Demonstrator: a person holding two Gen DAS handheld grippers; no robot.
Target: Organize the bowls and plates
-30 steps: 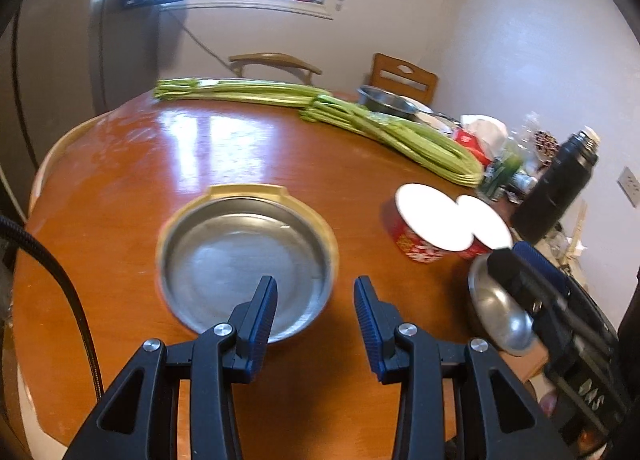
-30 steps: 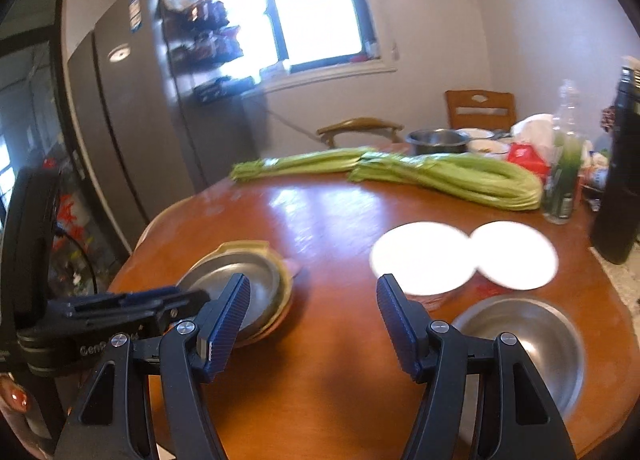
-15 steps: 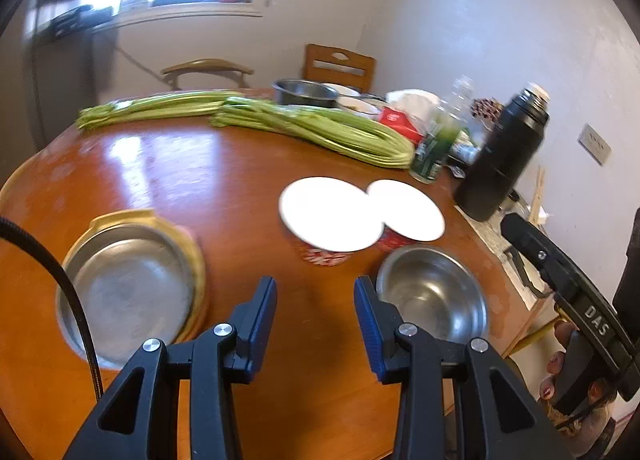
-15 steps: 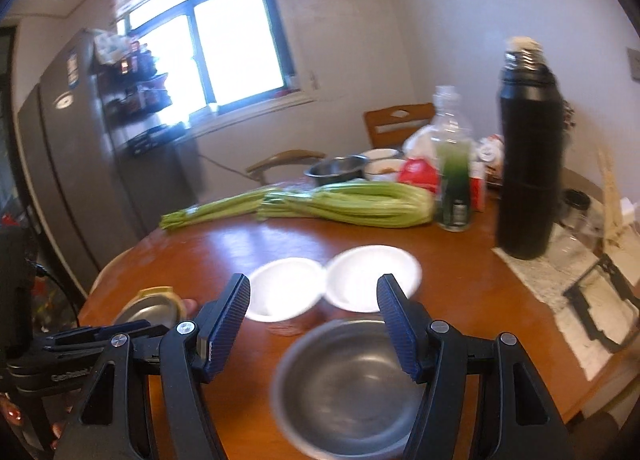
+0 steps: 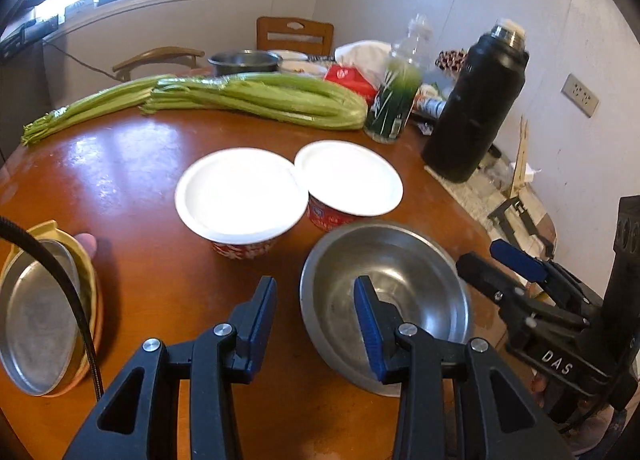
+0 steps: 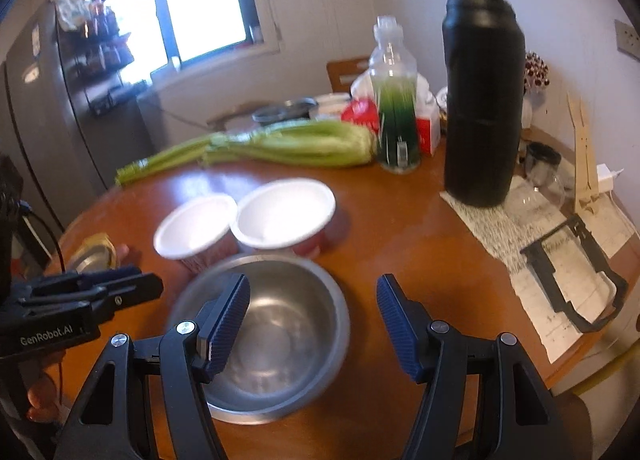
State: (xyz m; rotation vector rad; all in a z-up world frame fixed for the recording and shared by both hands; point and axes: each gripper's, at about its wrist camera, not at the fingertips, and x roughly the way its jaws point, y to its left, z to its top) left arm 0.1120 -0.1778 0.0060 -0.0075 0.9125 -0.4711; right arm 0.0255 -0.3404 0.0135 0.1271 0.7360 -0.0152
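A steel bowl (image 5: 384,300) (image 6: 276,328) sits on the round wooden table near its front edge. Behind it stand two red bowls with white insides, one on the left (image 5: 240,195) (image 6: 196,225) and one on the right (image 5: 348,179) (image 6: 286,211). A steel plate on a yellow plate (image 5: 36,316) (image 6: 94,256) lies at the far left. My left gripper (image 5: 316,312) is open, its jaws straddling the steel bowl's left rim. My right gripper (image 6: 314,320) is open and empty over the steel bowl's right side.
Celery bunches (image 5: 256,99) lie across the back of the table. A green bottle (image 5: 394,99), a black thermos (image 5: 476,107) (image 6: 482,107), a steel pot (image 5: 244,61) and packets stand at the back right. A paper mat (image 6: 540,236) lies at the right edge.
Both grippers have swung right from the steel plate toward the steel bowl and come closer to it. The jaws stay open.
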